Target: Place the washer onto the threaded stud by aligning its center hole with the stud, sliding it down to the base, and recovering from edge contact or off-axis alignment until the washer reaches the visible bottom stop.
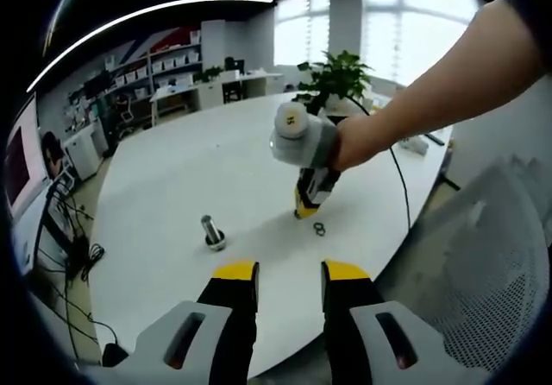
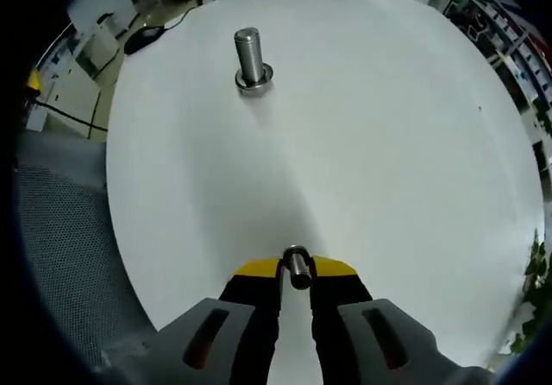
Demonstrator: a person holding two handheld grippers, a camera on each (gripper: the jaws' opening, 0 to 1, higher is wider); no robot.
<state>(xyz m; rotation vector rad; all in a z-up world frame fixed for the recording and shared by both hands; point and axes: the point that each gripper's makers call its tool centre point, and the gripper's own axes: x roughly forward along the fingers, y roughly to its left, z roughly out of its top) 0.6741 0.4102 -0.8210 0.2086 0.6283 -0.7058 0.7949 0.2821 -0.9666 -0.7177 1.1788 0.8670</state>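
left gripper view: the left gripper [image 1: 290, 274] hangs over the near edge of the white table [image 1: 172, 178], its yellow-tipped jaws standing apart with nothing between them. further out on the table the threaded stud [image 1: 212, 231] stands upright on its flat base, left of centre. to the right of it the right gripper [image 1: 307, 202] is held by a person's hand [image 1: 358, 139] and points down at the tabletop. just beside its tip, on the near right, a small dark ring [image 1: 320, 229] lies flat on the table; it looks like a washer, but it is too small to tell for sure, or to tell whether it touches the tip.

right gripper view: the right gripper's [image 2: 296, 274] jaws are closed nearly together on a small metal washer [image 2: 296, 269], pinched on edge between the fingertips [image 2: 257, 269] so that it stands up and its rim pokes just past the yellow pads. the stud [image 2: 250, 57] stands well apart from it, far across the table and a little to the left, with a collar at its base that should serve as the bottom stop.

as a judgement, the washer is light, stiff and smooth, so it can slip or swivel in a pinch on its rim. a grip across the outer rim that leaves the hole clear suits it, and it would need to be turned flat over the stud's top before it slides down.
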